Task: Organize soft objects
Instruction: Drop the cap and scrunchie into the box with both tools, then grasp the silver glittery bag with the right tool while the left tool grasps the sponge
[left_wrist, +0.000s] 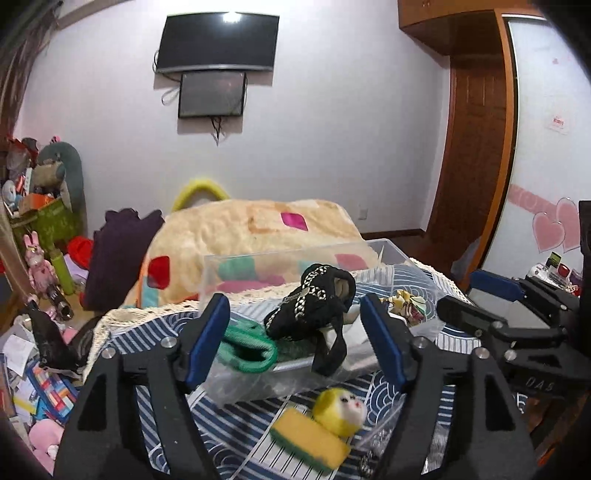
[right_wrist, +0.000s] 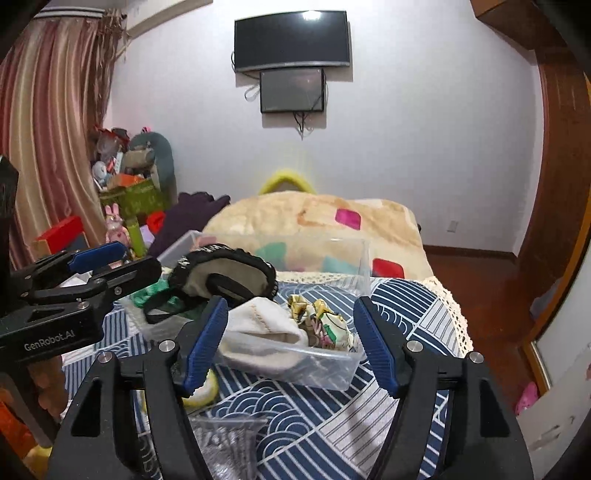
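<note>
A clear plastic bin (left_wrist: 258, 384) (right_wrist: 332, 369) stands on the blue patterned cloth. It holds a black eye mask (left_wrist: 314, 306) (right_wrist: 221, 273), a green knit piece (left_wrist: 247, 350), a white sock (right_wrist: 266, 332) and a patterned scarf (right_wrist: 325, 321). A yellow sponge (left_wrist: 310, 439) and a small yellow plush (left_wrist: 341, 408) (right_wrist: 201, 397) lie on the cloth in front of the bin. My left gripper (left_wrist: 295, 343) is open and empty, just before the bin. My right gripper (right_wrist: 291, 343) is open and empty, at the bin's near right end.
A second clear bin (left_wrist: 391, 251) (right_wrist: 354, 254) stands behind the first. A folded cream blanket (left_wrist: 258, 229) lies beyond. A clear bag (right_wrist: 229, 443) sits at the cloth's near edge. Toys and clutter (left_wrist: 40, 258) fill the floor at left. A wooden wardrobe (left_wrist: 476, 147) stands at right.
</note>
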